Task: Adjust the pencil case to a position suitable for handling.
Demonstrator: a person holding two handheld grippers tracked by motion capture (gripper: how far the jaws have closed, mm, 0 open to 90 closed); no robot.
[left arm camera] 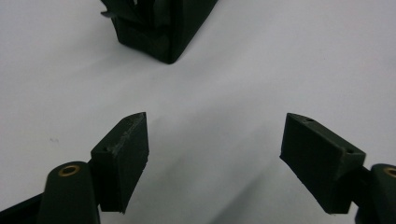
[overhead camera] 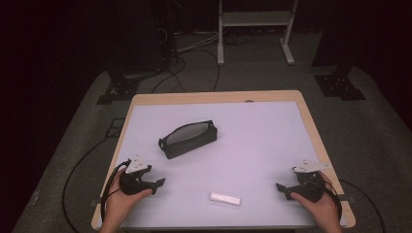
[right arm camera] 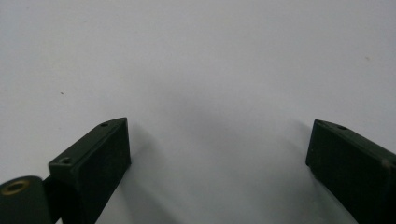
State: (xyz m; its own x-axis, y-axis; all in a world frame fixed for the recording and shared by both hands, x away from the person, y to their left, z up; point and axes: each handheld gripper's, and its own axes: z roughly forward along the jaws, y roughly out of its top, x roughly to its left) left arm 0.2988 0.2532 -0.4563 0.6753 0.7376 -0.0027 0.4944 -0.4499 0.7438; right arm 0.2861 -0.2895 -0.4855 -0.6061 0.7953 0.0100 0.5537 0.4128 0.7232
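Observation:
A black pouch [overhead camera: 187, 139] with a mesh top lies left of the table's centre; one corner of the pouch [left arm camera: 159, 32] shows at the top of the left gripper view. A small white block [overhead camera: 225, 198] lies near the front edge. My left gripper [overhead camera: 159, 184] rests at the front left, pointing right, below the pouch. Its jaws stand open with bare mat between them, as does the left gripper [left arm camera: 215, 135] in its own view. My right gripper [overhead camera: 281, 188] sits at the front right, pointing left, open and empty; the right gripper [right arm camera: 219, 140] looks onto plain mat.
The table [overhead camera: 311, 121] carries a pale mat with a wooden rim. Cables, dark stands and a white frame [overhead camera: 255, 29] sit on the floor beyond the far edge. A person's hands hold both grippers at the near edge.

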